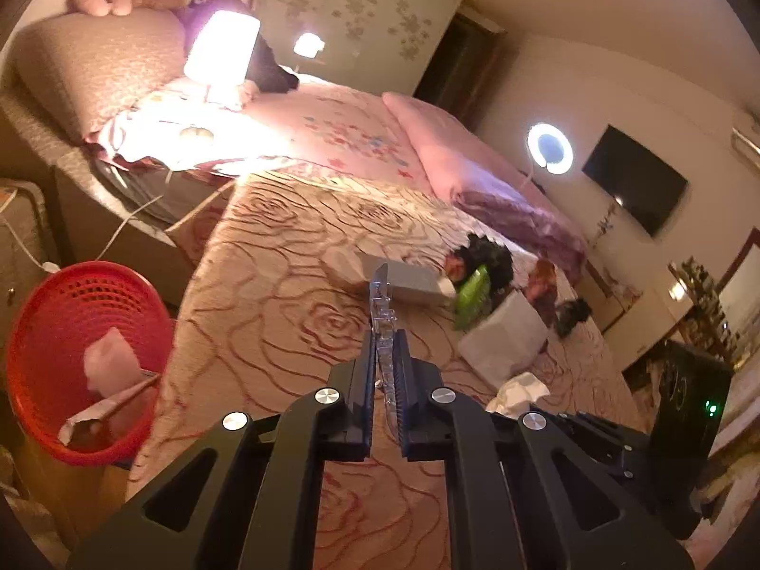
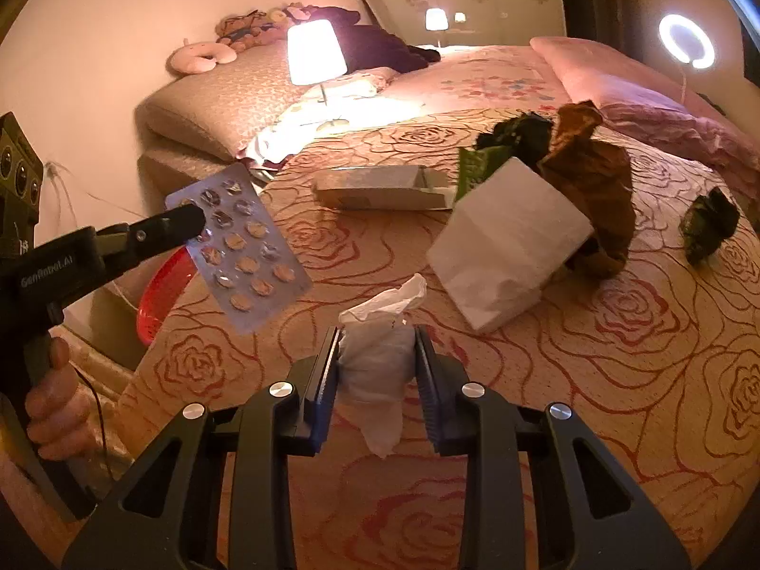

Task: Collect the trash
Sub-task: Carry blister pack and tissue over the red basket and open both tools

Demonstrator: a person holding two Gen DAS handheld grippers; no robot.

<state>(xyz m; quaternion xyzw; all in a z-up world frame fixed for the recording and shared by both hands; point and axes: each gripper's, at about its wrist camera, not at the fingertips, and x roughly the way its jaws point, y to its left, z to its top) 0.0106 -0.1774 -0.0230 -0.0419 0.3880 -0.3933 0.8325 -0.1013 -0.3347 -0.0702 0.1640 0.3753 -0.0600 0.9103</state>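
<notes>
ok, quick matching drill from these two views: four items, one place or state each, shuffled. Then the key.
Items:
1 blister pack
2 crumpled tissue
3 red basket
4 white bag

Places:
A beside the bed, trash inside
B lying on the bedspread
C pinched in the left tongs
D squeezed in the right tongs

Pairs: 1-C, 2-D, 3-A, 4-B

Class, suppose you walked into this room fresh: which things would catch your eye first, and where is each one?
Probably the used blister pack, held up edge-on in the left gripper above the bed's edge. Next, the crumpled tissue pinched between the right gripper's jaws over the rose-patterned bedspread. Then the red basket on the floor beside the bed, already holding paper scraps.
</notes>
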